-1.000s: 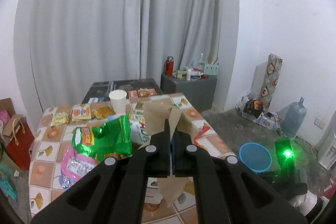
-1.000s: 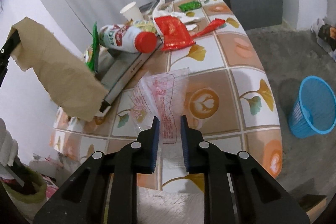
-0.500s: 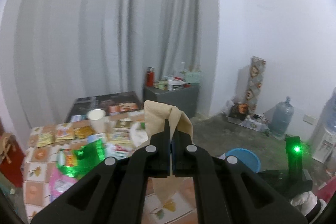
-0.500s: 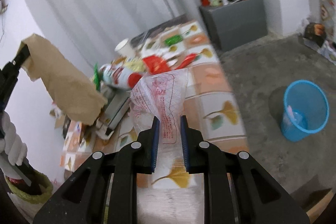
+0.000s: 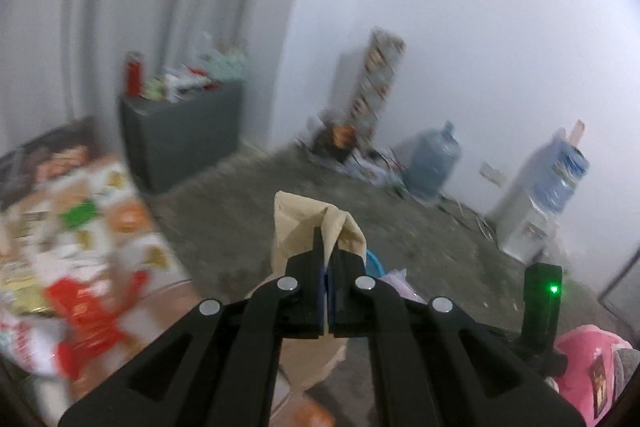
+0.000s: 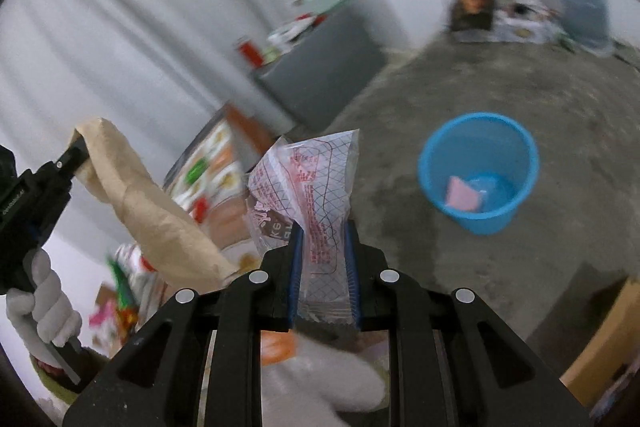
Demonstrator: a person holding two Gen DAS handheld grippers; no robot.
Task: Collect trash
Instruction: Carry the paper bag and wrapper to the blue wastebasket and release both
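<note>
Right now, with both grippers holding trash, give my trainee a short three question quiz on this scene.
1. True or false: the left gripper is shut on a brown paper bag.
2. What does the right gripper hold?
A. a paper cup
B. a clear plastic wrapper with red print
C. a red bottle
3. Fill in: the blue bin stands on the ____ and already has a ____ item inside.

Key
1. True; the bag is pinched between its fingers.
2. B, the clear plastic wrapper.
3. Floor; pink item.
</note>
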